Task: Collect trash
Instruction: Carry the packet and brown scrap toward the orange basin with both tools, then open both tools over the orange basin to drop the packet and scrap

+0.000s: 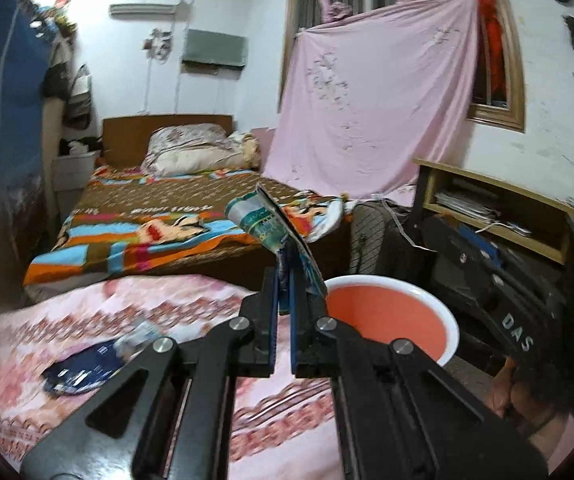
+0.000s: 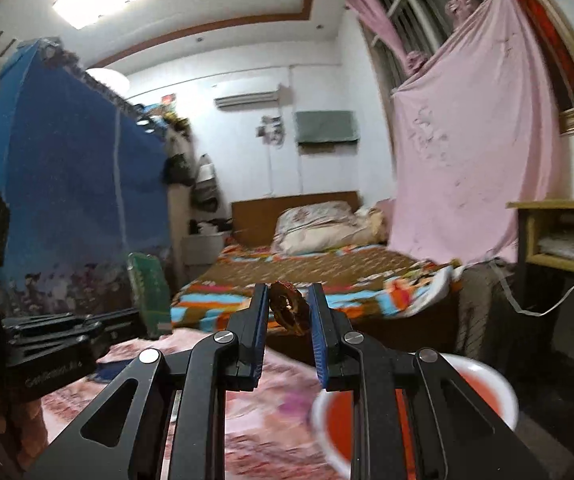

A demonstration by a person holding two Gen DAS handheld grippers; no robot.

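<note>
The left gripper (image 1: 285, 292) pinches a teal printed wrapper (image 1: 271, 222) between nearly closed jaws; the wrapper sticks up above the fingertips. Just right of it sits a white basin (image 1: 453, 322) with an orange-red inside. The right gripper (image 2: 287, 308) holds a brown crumpled scrap (image 2: 289, 308) at its tips, jaws narrowly apart around it, with the basin (image 2: 499, 384) low to its right. A dark blue packet (image 1: 83, 374) lies on the pink patterned cover (image 1: 167, 300). Beyond is a bed (image 1: 167, 208) with a striped blanket.
</note>
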